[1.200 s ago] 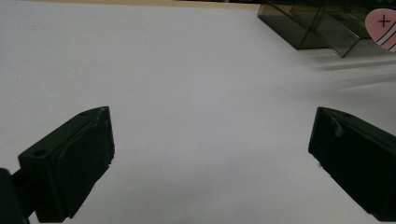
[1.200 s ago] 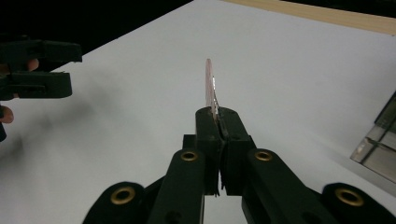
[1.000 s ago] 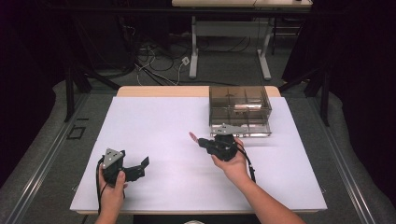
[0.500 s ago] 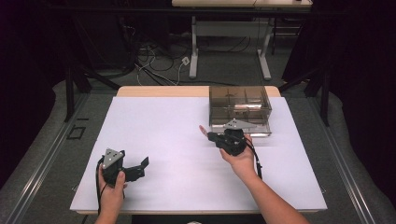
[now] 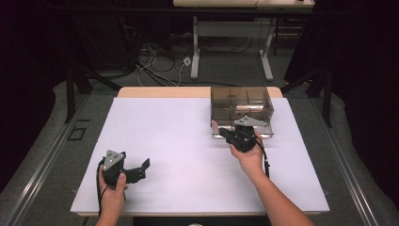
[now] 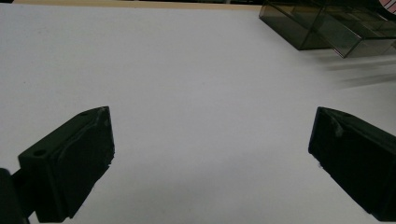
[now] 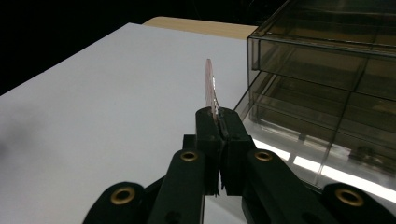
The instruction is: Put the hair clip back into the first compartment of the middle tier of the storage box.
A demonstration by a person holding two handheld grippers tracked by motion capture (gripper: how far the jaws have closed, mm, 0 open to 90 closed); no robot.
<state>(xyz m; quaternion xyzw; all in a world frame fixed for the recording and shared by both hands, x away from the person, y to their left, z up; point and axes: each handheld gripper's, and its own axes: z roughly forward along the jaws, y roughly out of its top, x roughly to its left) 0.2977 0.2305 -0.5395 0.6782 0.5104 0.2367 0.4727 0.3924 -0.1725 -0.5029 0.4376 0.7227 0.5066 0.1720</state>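
Jaws of right gripper point(image 7: 218, 122) clamped on thin pink translucent disc point(image 7: 210, 86), held edge-up, just left of smoky clear plastic drawer box point(image 7: 327, 88). Left gripper point(image 6: 210, 154) agape, empty, well apart at near left.

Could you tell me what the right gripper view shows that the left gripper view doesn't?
Right gripper view: the right gripper, jaws shut on a thin pink disc held edge-on, close beside the organizer's stacked drawers. Left gripper view: the left gripper, jaws wide apart with nothing between them. Both share the white table cover and the smoky clear plastic organizer.
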